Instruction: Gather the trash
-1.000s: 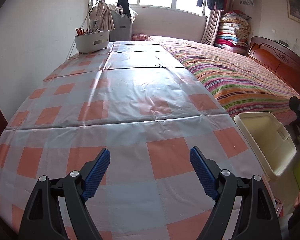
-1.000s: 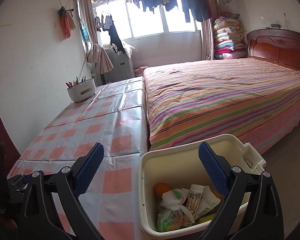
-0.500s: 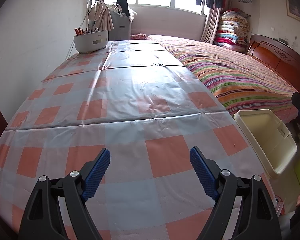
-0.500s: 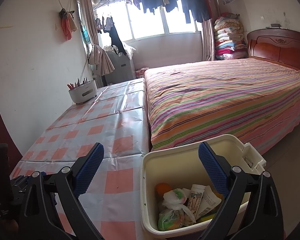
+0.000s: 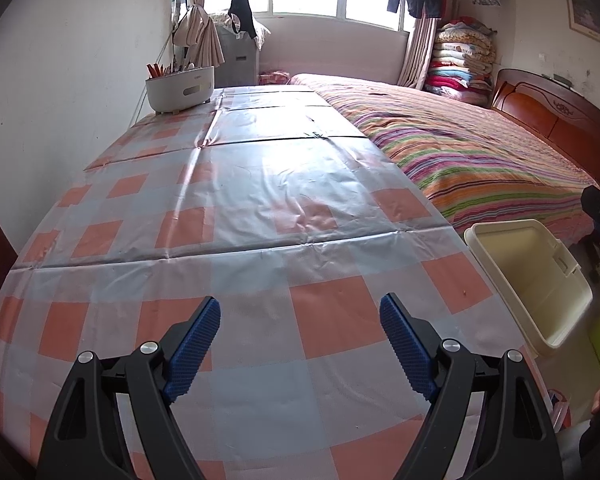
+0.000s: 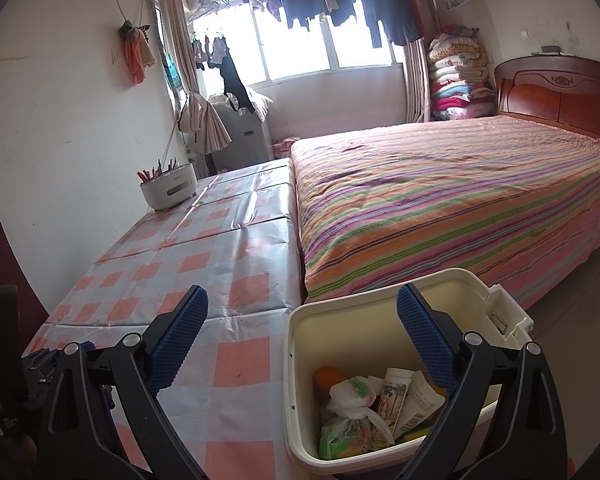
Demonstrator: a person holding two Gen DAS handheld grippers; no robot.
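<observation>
A cream trash bin (image 6: 296, 364) stands beside the table's right edge, below my right gripper (image 6: 302, 312), which is open and empty above it. Inside the bin lie tied plastic bags (image 6: 348, 412), a small carton (image 6: 394, 396) and other wrappers. My left gripper (image 5: 300, 324) is open and empty over the checked tablecloth (image 5: 260, 208). The bin also shows in the left wrist view (image 5: 536, 280), at the right.
A white holder with pens (image 5: 180, 88) stands at the table's far left by the wall. A bed with a striped cover (image 6: 440, 200) runs along the table's right side. The left gripper's body (image 6: 40, 368) shows at the lower left of the right wrist view.
Both grippers stay open and empty. Both views have shifted slightly, with the cameras tilting up a little.
</observation>
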